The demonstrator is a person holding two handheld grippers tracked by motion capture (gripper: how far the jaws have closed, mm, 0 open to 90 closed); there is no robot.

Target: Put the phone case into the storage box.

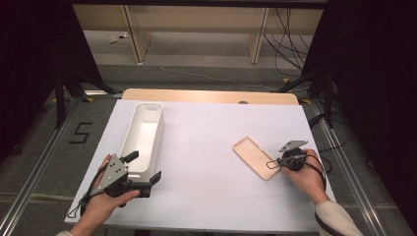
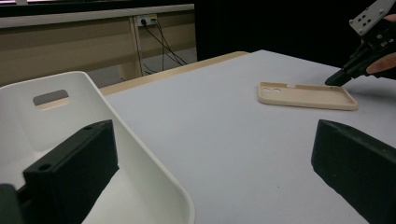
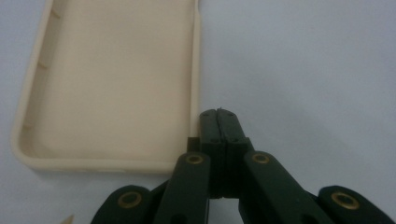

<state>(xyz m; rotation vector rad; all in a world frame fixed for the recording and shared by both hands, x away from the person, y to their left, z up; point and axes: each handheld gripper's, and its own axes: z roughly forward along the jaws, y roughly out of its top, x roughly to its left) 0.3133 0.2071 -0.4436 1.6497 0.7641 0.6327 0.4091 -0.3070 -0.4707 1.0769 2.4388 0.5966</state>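
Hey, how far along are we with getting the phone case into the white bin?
Nothing looks done yet: the phone case lies flat on the table, apart from the white bin. The right gripper, shut, sits at the case's edge. The left gripper, open, straddles the bin's near corner. Lifting and placing remain.

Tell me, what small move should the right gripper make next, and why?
Probably open the jaws first. The right gripper is shut, with nothing between its jaws, its tip beside the long edge of the beige phone case on the white table. Shut jaws cannot take that rim.
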